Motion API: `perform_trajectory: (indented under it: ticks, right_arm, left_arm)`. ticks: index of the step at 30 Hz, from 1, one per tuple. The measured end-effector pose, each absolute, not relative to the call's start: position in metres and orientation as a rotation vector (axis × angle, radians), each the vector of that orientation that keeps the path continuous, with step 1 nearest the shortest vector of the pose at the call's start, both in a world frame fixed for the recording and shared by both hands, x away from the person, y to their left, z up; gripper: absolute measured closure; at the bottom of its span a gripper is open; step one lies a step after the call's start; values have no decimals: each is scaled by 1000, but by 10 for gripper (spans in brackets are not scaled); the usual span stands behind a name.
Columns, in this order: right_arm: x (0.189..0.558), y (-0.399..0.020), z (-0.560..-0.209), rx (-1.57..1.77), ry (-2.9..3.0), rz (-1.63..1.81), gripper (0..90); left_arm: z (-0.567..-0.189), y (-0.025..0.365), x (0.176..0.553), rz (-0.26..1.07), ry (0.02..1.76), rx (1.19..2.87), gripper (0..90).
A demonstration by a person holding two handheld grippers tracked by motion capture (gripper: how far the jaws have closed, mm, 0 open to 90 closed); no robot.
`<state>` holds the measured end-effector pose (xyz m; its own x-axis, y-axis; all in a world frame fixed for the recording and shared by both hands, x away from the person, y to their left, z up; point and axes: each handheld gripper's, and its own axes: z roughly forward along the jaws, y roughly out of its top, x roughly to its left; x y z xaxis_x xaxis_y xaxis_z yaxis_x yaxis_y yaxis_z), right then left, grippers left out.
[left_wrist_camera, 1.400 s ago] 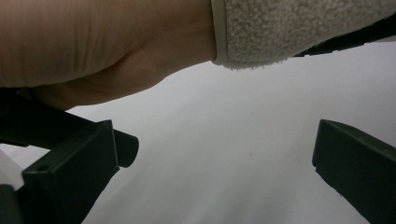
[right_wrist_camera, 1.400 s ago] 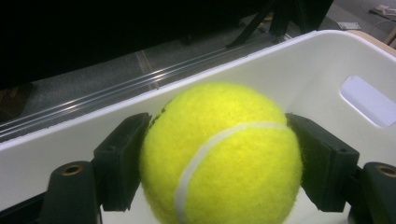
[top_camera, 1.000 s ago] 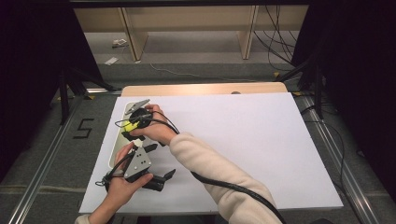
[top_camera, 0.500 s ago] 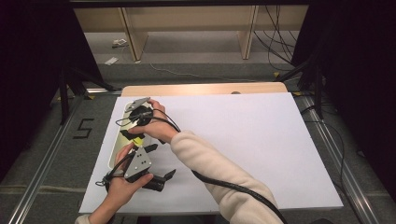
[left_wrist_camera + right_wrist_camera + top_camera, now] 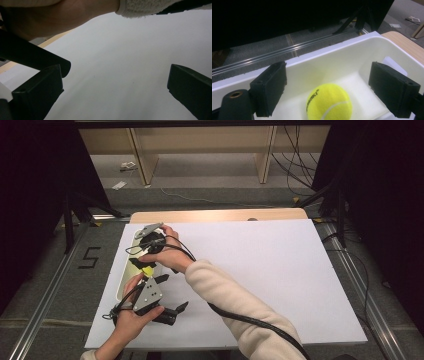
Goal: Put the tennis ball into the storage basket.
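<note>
Right gripper point(image 5: 327, 90): jaws spread wide, empty, tilted down into white tray point(image 5: 352, 57); yellow tennis ball point(image 5: 329, 102) lies between and just below them. Left gripper point(image 5: 112, 92): jaws apart, empty, above white table sheet point(image 5: 120, 62). Tray's long axis runs toward the far table edge. Grey floor and dark curtains beyond.
</note>
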<state>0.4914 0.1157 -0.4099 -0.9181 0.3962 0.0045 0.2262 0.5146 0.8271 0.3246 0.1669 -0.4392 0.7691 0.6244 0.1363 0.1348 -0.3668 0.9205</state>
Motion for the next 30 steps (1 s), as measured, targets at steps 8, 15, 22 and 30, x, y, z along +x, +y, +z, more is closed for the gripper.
perform_trajectory:
  ticks: [8, 15, 22, 30]
  right_arm:
    - [491, 105, -407, 546, 2556, 1363, 158]
    - [489, 98, -406, 543, 2554, 1364, 157]
    - [487, 92, -404, 544, 2547, 1366, 157]
    - [487, 82, -403, 556, 2538, 1366, 157]
  left_arm:
    - [-439, 167, 325, 582, 573, 1909, 0]
    - [-439, 167, 325, 582, 573, 1909, 0]
    - [-439, 166, 325, 582, 573, 1910, 0]
    - [-439, 166, 324, 582, 571, 1911, 0]
